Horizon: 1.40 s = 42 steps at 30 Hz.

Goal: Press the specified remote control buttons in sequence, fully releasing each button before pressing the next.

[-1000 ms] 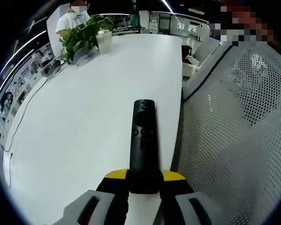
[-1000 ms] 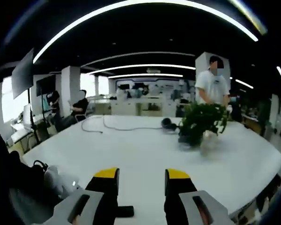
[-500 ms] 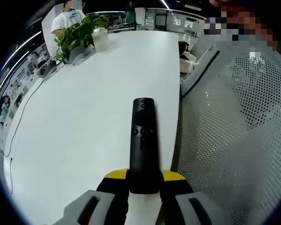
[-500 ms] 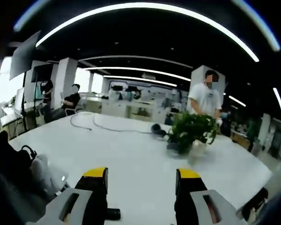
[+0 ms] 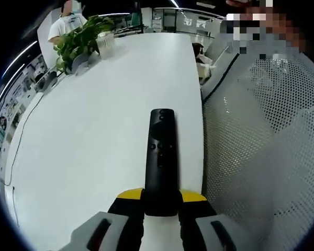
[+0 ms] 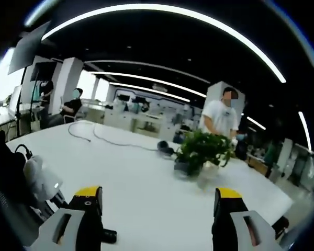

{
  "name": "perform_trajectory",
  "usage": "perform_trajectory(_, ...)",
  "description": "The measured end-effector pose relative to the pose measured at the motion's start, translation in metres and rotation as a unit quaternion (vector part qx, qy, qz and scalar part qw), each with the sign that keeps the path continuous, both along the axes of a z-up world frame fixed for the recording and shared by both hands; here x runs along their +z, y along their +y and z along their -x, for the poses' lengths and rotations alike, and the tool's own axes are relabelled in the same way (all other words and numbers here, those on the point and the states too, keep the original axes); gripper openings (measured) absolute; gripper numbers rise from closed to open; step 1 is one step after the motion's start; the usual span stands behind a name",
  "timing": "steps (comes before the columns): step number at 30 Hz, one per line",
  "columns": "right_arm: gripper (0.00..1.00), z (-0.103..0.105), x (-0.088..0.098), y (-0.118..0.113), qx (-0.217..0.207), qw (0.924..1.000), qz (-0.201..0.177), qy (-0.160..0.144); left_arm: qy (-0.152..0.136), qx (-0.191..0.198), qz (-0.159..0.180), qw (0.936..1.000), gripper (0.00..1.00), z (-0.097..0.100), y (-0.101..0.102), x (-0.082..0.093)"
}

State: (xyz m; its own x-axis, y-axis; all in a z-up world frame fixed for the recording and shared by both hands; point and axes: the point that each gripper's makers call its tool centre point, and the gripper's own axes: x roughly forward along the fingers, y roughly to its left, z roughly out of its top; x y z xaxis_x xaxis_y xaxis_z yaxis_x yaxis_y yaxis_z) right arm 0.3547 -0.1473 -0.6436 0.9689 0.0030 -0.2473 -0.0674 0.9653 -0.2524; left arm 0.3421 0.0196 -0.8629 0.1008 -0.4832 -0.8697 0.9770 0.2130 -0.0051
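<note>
In the left gripper view, the left gripper [image 5: 161,205] pinches the near end of a black remote control [image 5: 161,157] between its yellow-tipped jaws; the remote points toward 12 o'clock over the white worktop [image 5: 94,120], its buttons facing up. A potted plant [image 5: 79,39] stands far off at 11 o'clock on the worktop, with a person in a white shirt [image 5: 63,26] behind it. A white perforated mesh surface [image 5: 261,141] lies at 3 o'clock. In the right gripper view, the right gripper [image 6: 159,219] has its jaws spread wide with nothing between them, above the worktop [image 6: 120,178]; the plant [image 6: 201,151] sits at 1 o'clock, and a dark cable [image 6: 102,138] trails across at 10 o'clock.
</note>
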Motion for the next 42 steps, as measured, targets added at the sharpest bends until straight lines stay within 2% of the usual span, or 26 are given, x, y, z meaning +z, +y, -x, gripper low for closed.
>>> perform_trajectory(1,0.86,-0.003,-0.001,0.001,0.007,1.0,0.005,-0.001,0.001,-0.002,-0.002,1.0,0.24,-0.002,0.002,0.0)
perform_trajectory(3,0.86,-0.005,-0.006,-0.004,-0.002,0.9993,0.032,0.018,0.0,-0.005,-0.008,1.0,0.24,-0.009,0.006,0.0)
perform_trajectory(6,0.84,-0.007,-0.008,-0.003,0.006,0.9993,0.03,0.022,-0.009,-0.011,-0.016,0.9998,0.24,-0.023,0.015,0.001)
perform_trajectory(9,0.82,-0.006,-0.005,-0.008,-0.009,0.9992,0.036,0.013,-0.007,-0.013,-0.013,0.9998,0.24,-0.037,0.022,0.003)
perform_trajectory(11,0.82,-0.007,-0.009,-0.008,-0.011,0.9987,0.045,0.023,-0.009,-0.013,-0.018,0.9997,0.24,-0.047,0.027,0.003)
perform_trajectory(14,0.83,-0.007,-0.023,-0.005,-0.007,0.9972,0.047,0.057,-0.015,-0.01,-0.021,0.9996,0.24,-0.064,0.033,0.007)
perform_trajectory(17,0.82,-0.005,-0.021,-0.005,-0.008,0.9975,0.047,0.052,-0.009,-0.008,-0.017,0.9998,0.24,-0.076,0.035,0.01)
perform_trajectory(21,0.8,-0.005,-0.022,-0.006,-0.01,0.9975,0.044,0.054,-0.026,-0.019,-0.028,0.9991,0.24,-0.097,0.038,0.013)
perform_trajectory(31,0.76,-0.004,-0.027,-0.006,-0.016,0.9962,0.057,0.064,-0.04,-0.026,-0.037,0.9982,0.24,-0.15,0.043,0.018)
perform_trajectory(36,0.74,-0.003,-0.031,-0.006,-0.018,0.9951,0.065,0.073,-0.057,-0.041,-0.049,0.9963,0.24,-0.174,0.042,0.021)
perform_trajectory(38,0.73,-0.002,-0.031,-0.008,-0.019,0.9953,0.063,0.071,-0.073,-0.052,-0.058,0.9943,0.24,-0.185,0.043,0.023)
perform_trajectory(42,0.7,0.0,-0.032,-0.01,-0.02,0.9953,0.063,0.071,-0.081,-0.053,-0.065,0.9932,0.24,-0.203,0.041,0.025)
